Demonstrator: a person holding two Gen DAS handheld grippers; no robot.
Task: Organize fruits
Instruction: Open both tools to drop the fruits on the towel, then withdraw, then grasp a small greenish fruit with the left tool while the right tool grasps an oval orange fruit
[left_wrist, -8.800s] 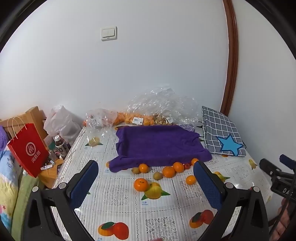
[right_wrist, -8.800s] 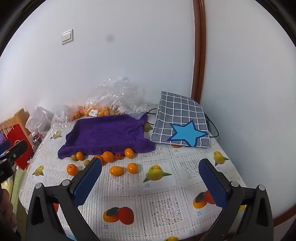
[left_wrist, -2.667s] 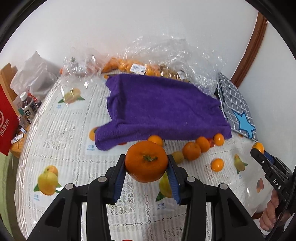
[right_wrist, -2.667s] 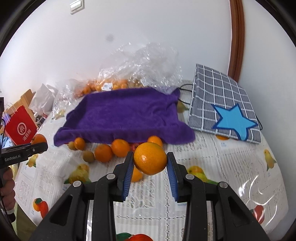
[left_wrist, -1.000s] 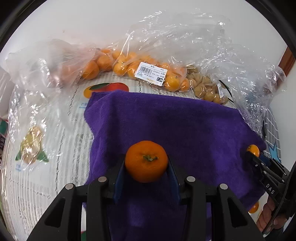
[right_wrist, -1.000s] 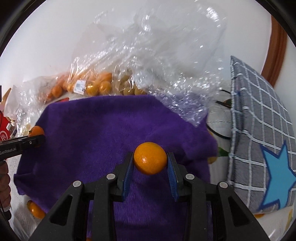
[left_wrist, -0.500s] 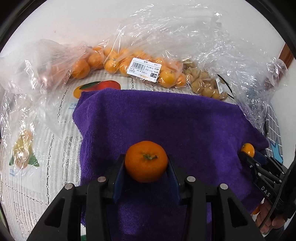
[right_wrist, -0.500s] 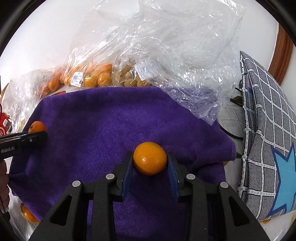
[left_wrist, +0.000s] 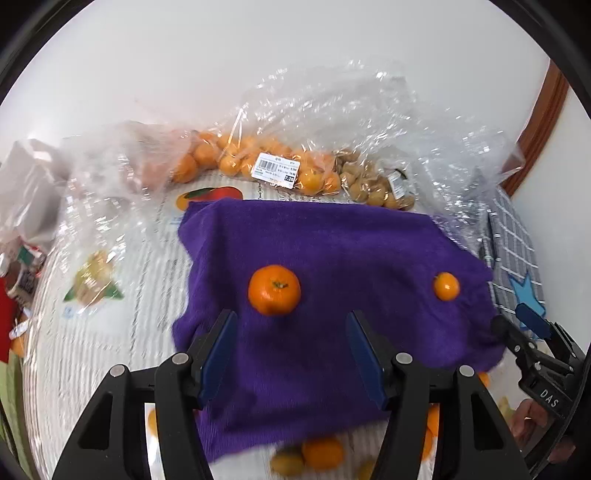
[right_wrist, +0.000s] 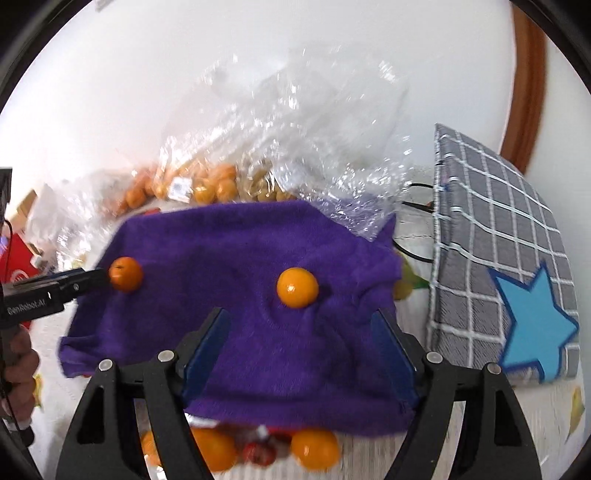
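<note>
- Both claws stand released: the left claw (left_wrist: 291, 347) and the right claw (right_wrist: 301, 345) have just been opening, and nothing lies between the pads of either.
- Just ahead of the left claw, one mandarin (left_wrist: 274, 290) sits on the purple towel (left_wrist: 332, 251), clear of the pads.
- Just ahead of the right claw, one smooth orange (right_wrist: 297, 287) rests on the same towel, also untouched.
- From the left claw, the right claw shows at the far right with a hand (left_wrist: 524, 417) beneath it; from the right claw, the left one shows at the far left.
- Counted on the towel: two fruits.
- Under the towel's near edge, below the right claw, loose fruit lies on the table (left_wrist: 110, 332): two oranges show clearly, with something red between them; the rest is blurred.
- Beyond the towel, clear bags (left_wrist: 295, 162) hold many oranges and small tan fruits, too many to count.
- Right of the right claw lies one grey checked bag (right_wrist: 498, 229) with a blue star.
- Behind everything, a white wall (left_wrist: 258, 55) and brown trim (right_wrist: 524, 74).
- One red bag (right_wrist: 18, 258) shows at the far left.
</note>
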